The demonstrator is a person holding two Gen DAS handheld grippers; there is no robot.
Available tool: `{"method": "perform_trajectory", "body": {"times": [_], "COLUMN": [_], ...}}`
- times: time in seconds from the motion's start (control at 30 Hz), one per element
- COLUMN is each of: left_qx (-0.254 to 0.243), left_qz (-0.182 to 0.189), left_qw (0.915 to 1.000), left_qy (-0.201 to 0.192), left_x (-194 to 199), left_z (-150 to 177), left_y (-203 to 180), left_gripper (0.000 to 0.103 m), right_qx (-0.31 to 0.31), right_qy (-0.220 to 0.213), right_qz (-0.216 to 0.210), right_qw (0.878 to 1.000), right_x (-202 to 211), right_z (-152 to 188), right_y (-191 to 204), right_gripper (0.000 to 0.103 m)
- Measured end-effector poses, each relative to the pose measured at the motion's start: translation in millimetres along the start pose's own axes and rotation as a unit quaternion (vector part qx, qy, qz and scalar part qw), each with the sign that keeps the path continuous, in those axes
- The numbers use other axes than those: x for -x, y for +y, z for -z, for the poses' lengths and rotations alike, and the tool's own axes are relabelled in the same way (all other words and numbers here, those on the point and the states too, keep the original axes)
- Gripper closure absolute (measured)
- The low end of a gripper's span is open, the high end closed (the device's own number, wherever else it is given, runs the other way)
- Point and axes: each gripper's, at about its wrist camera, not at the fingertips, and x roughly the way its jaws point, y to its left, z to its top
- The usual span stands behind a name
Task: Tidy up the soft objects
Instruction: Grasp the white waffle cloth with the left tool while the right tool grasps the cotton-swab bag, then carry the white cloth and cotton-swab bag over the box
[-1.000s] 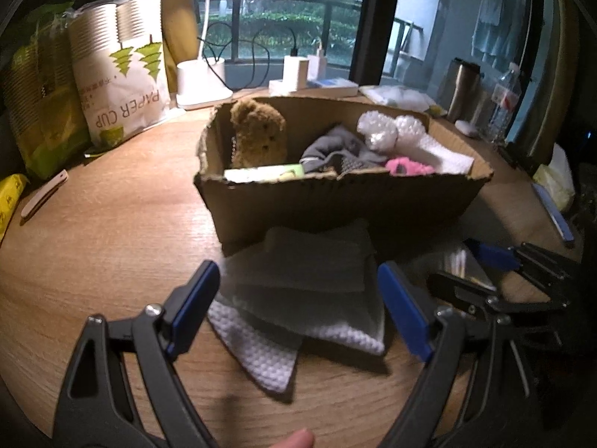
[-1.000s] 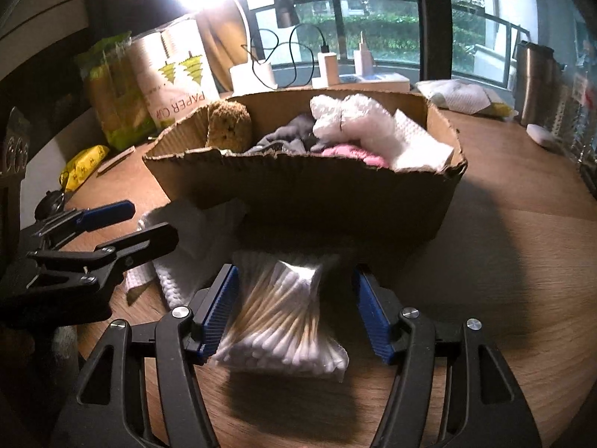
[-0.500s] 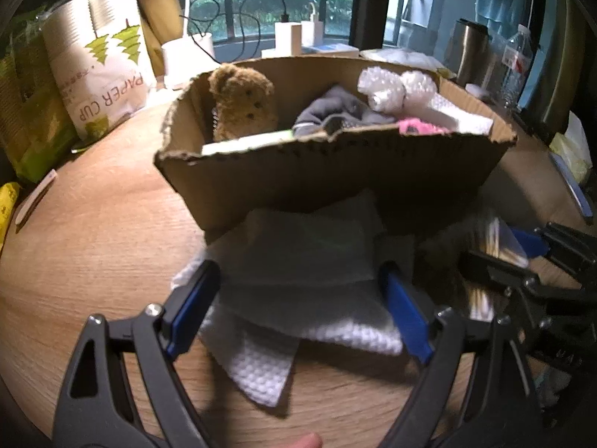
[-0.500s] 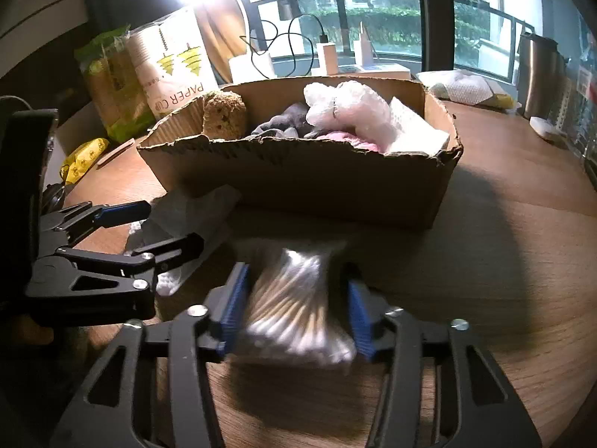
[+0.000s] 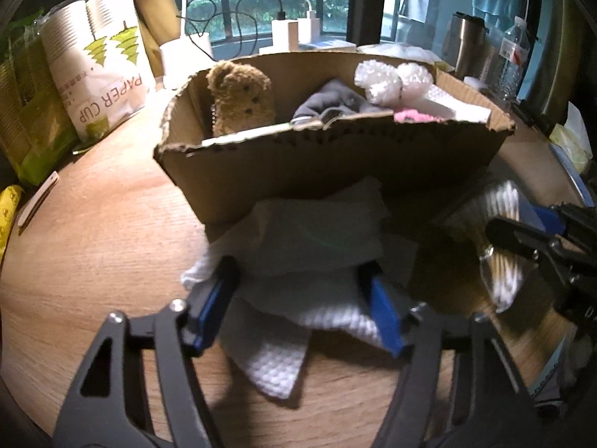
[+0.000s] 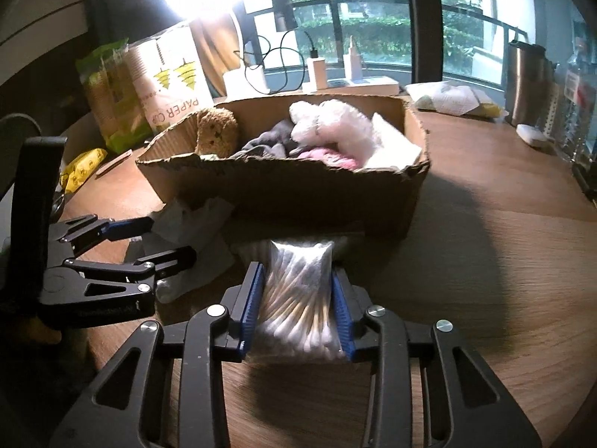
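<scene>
Right gripper [image 6: 296, 308]: blue pads pressed against both sides of a clear bag of cotton swabs [image 6: 298, 298], gripped just in front of the cardboard box [image 6: 283, 190].

Left gripper [image 5: 298, 298]: jaws partly closed around a pile of white cloths [image 5: 309, 261] on the wooden table [image 5: 93, 242], against the box's near wall; firm clamp or not, cannot tell.

Box holds a brown teddy bear [image 5: 242, 99], grey fabric, white and pink plush.

Behind it, a white pack [image 5: 100, 71] printed "PAPER CUP" with green trees. No other legible writing.
</scene>
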Motion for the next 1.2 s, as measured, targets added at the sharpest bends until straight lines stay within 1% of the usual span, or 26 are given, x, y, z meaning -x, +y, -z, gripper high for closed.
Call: {"method": "perform_trajectory", "body": {"times": [0.07,0.1,0.13,0.17,0.27,0.43,0.57,1.0,1.2], "left_qx": [0.000,0.002,0.003,0.003,-0.001,-0.012,-0.011,0.007,0.013], "left_qz": [0.000,0.001,0.003,0.005,0.016,0.036,0.047,0.059,0.059], "left_qw": [1.0000,1.0000,1.0000,1.0000,0.9998,0.9991,0.9984,0.9959,0.9942], "left_qy": [-0.003,-0.004,-0.004,-0.005,-0.009,-0.020,-0.028,-0.067,-0.089], "left_x": [1.8,2.9,3.6,4.5,9.1,19.2,27.2,60.6,77.1], "left_z": [0.8,1.1,1.4,1.7,2.7,5.5,5.8,-5.7,-12.4], "left_y": [0.3,1.0,1.5,1.6,-0.8,-9.5,-11.6,-2.0,1.8], "left_gripper": [0.052,0.055,0.061,0.070,0.081,0.087,0.087,0.088,0.088], "right_qx": [-0.001,-0.003,-0.004,-0.005,-0.003,0.001,0.003,0.016,0.023], "right_qy": [-0.005,-0.007,-0.009,-0.010,-0.015,-0.027,-0.030,-0.055,-0.073], "right_qz": [0.000,-0.001,-0.002,-0.002,-0.001,-0.002,0.000,0.001,0.002], "right_qw": [1.000,1.000,1.000,1.000,1.000,1.000,1.000,0.998,0.997], "right_x": [3.5,4.7,6.0,7.0,11.2,21.2,25.0,44.9,58.2], "right_z": [-0.5,-1.1,-1.7,-2.2,-3.6,-5.4,-7.3,-18.7,-27.4], "right_y": [-0.9,-1.4,-1.7,-1.6,-0.5,0.9,1.9,8.1,11.1], "right_gripper": [0.065,0.065,0.065,0.065,0.066,0.066,0.066,0.071,0.071]}}
